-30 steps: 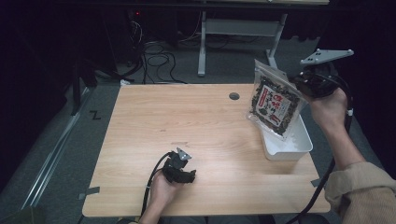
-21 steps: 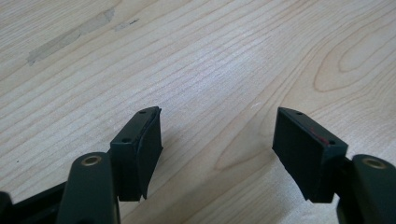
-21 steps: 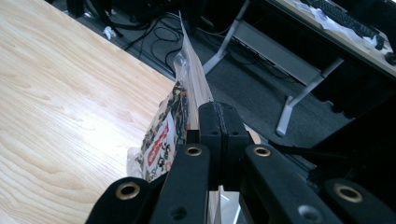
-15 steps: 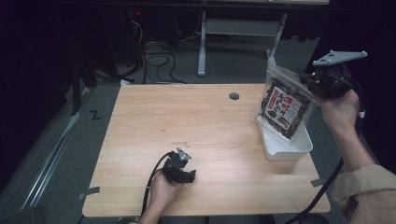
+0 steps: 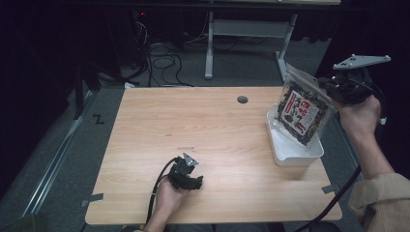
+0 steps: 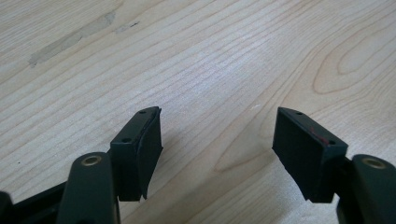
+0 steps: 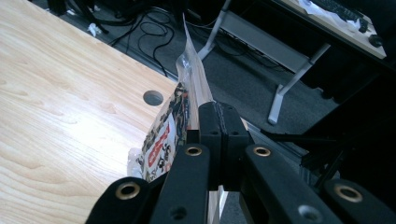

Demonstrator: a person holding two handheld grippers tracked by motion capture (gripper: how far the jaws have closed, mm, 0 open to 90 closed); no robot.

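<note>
- Right hand-held gripper [image 5: 333, 89] we see raised at the far right of the table [image 5: 203, 125], its jaws pressed together on the upper edge of a clear snack pouch [image 5: 303, 111].
- From the right gripper view, the jaws pinch the pouch [image 7: 180, 112] along its flat sealed side, with the printed face turned toward the table.
- We place the pouch directly above the white tray [image 5: 290, 150], hanging free; its lower corner looks to reach into or just over the tray, but we cannot tell whether it touches.
- The tray sits at the table's right edge, just right of the round cable hole [image 5: 242, 99].
- Left hand-held gripper [image 5: 186, 175] lies low at the near edge of the table, well apart from the tray, with its jaws spread and nothing between them; the left gripper view shows bare wood between the pads [image 6: 140, 149].
- We judge the pouch light and limp: thin crinkly film holding dark, loose, probably brittle pieces.
- It will likely swing and fold when moved, and the film looks slippery.
- We think the sealed rim is the best hold, since squeezing the filled middle could crush the contents.
</note>
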